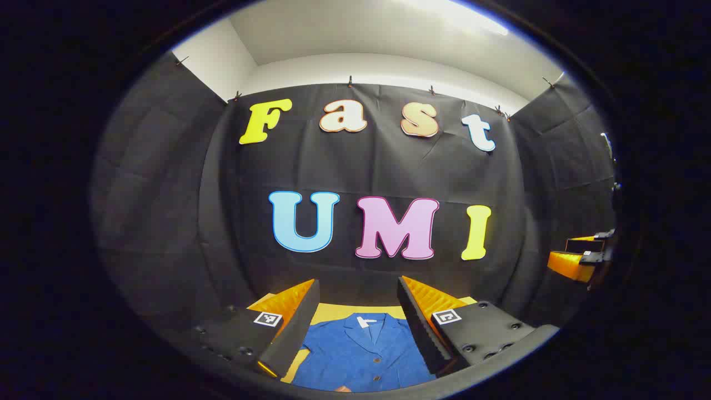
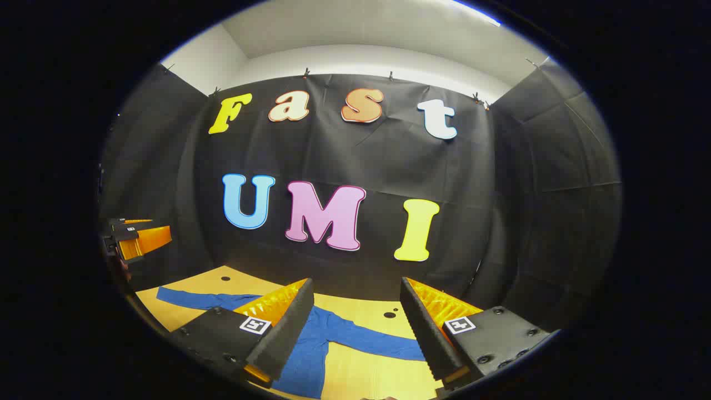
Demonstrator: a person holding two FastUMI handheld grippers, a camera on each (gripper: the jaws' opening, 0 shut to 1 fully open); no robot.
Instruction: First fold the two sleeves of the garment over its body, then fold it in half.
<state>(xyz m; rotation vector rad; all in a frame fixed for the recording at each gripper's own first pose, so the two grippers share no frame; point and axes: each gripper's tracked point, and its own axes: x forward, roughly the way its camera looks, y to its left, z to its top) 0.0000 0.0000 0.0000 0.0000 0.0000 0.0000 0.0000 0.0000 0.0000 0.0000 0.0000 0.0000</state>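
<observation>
1. I see the blue garment (image 1: 364, 353) lying flat on the yellow worktop (image 2: 355, 311). In the left gripper view it sits at the bottom middle of the frame, with its collar at the top and a row of small buttons down the front.
2. In the right gripper view the garment (image 2: 311, 344) is at the bottom, a little left of the middle. One sleeve (image 2: 194, 300) stretches out toward the lower left of the frame. The other sleeve (image 2: 377, 341) stretches out toward the lower right. Both sleeves lie spread out on the worktop, not over the body.
3. My left tool (image 1: 358, 316) is at the bottom of the left gripper view. Its fingers stand wide apart and hold nothing. The garment shows in the gap between them, lower down.
4. My right tool (image 2: 355, 316) is at the bottom of the right gripper view. Its fingers are wide apart too, and they hold nothing.
5. The left tool (image 2: 136, 239) also shows far off at the left edge of the right gripper view, up above the worktop. The right tool (image 1: 580, 258) shows at the right edge of the left gripper view.
6. Two small dark holes (image 2: 390, 314) are in the worktop past the garment.
7. Behind it all hangs the black cloth wall (image 2: 500, 194), with a white wall (image 1: 389, 66) above.
</observation>
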